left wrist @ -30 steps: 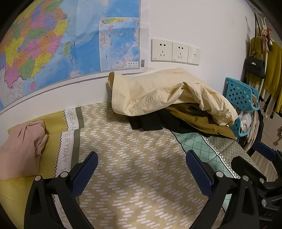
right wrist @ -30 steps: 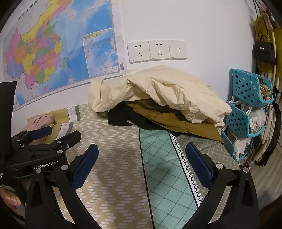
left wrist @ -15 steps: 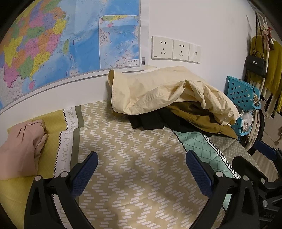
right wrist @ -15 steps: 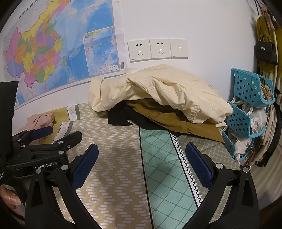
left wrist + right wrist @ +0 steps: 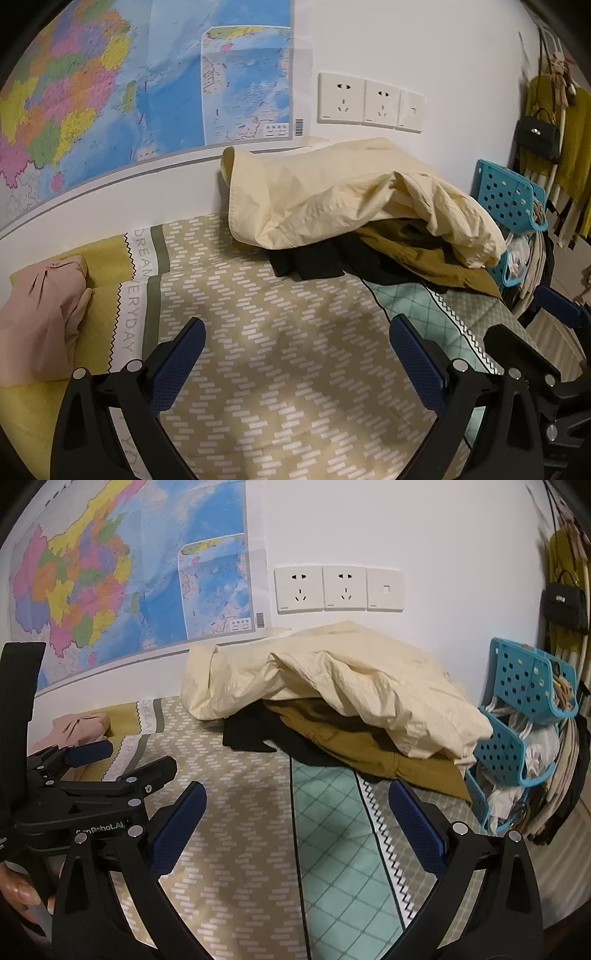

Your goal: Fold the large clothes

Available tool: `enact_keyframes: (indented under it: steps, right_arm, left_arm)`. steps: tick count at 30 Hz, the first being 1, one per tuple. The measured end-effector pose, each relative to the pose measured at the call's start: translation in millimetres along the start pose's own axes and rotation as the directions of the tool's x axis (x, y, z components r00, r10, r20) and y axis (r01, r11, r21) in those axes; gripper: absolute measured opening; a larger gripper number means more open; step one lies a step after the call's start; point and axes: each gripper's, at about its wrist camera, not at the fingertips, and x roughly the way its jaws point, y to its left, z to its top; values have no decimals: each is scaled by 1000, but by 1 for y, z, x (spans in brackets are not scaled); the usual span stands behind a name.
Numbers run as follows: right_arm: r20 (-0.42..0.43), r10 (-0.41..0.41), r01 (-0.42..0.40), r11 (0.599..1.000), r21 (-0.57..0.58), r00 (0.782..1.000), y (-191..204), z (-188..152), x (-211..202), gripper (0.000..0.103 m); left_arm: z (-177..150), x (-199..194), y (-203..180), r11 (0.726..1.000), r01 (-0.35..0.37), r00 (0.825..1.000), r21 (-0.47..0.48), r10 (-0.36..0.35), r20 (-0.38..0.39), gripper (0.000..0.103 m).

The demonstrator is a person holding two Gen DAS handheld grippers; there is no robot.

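A pile of clothes lies against the wall on the bed: a cream garment (image 5: 332, 195) (image 5: 332, 679) on top, a mustard-brown one (image 5: 417, 254) (image 5: 354, 742) and a black one (image 5: 310, 262) (image 5: 251, 734) under it. My left gripper (image 5: 295, 343) is open and empty above the patterned bedsheet (image 5: 277, 369), short of the pile. My right gripper (image 5: 295, 812) is open and empty, also short of the pile. The left gripper shows at the left of the right wrist view (image 5: 122, 760).
A folded pink garment (image 5: 40, 314) lies at the left on a yellow sheet part. Blue plastic baskets (image 5: 517, 716) stand at the bed's right end. A map (image 5: 129, 572) and wall sockets (image 5: 336, 589) are behind. Bags and clothes hang at far right (image 5: 546, 140).
Both grippers have drifted slightly closer to the pile; the view shifted a little. Nothing was grasped and the clothes have not moved.
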Motion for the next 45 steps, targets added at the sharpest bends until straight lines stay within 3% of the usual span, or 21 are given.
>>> enact_keyframes:
  steps: [9, 18, 21, 25, 27, 31, 32, 33, 34, 35, 37, 42, 45]
  right_arm:
    - [-6, -25, 25, 997, -67, 1000, 6, 19, 26, 98]
    - [3, -122, 118, 952, -284, 993, 15, 51, 83, 98]
    - [-6, -170, 154, 908, -390, 985, 22, 55, 111, 98]
    - [28, -220, 201, 821, -535, 975, 36, 55, 140, 98]
    - [67, -200, 202, 793, -575, 978, 43, 60, 150, 98]
    - [57, -191, 181, 732, -656, 980, 58, 67, 176, 98]
    - [63, -193, 184, 715, -675, 979, 61, 68, 181, 95]
    - [68, -174, 173, 708, -685, 982, 61, 70, 184, 75]
    - [48, -156, 146, 719, -679, 987, 59, 76, 184, 57]
    - [18, -136, 114, 742, -661, 991, 56, 83, 184, 31]
    - [-43, -43, 11, 823, -568, 998, 41, 109, 170, 15]
    - [67, 67, -42, 947, -319, 996, -21, 187, 105, 12]
    - [113, 101, -77, 978, -195, 988, -61, 217, 80, 11]
  left_arm:
    - [21, 25, 14, 999, -44, 999, -3, 44, -4, 96]
    - [36, 58, 39, 995, -98, 995, 1, 98, -34, 96]
    - [37, 71, 44, 995, -103, 993, 8, 104, -51, 96]
    - [39, 81, 51, 994, -112, 992, 5, 112, -58, 96]
    - [40, 85, 56, 993, -117, 991, 0, 116, -64, 96]
    - [42, 91, 64, 991, -135, 988, -10, 134, -71, 96]
    - [42, 92, 67, 990, -141, 987, -14, 140, -74, 96]
    - [42, 93, 69, 989, -146, 987, -17, 144, -75, 96]
    - [41, 93, 72, 988, -151, 986, -20, 149, -77, 96]
    - [41, 94, 76, 987, -158, 985, -22, 156, -79, 96]
    - [42, 96, 81, 986, -167, 983, -24, 165, -78, 96]
    - [53, 101, 89, 991, -134, 990, -19, 133, -42, 96]
    - [65, 102, 81, 997, -79, 997, 0, 79, 4, 96]
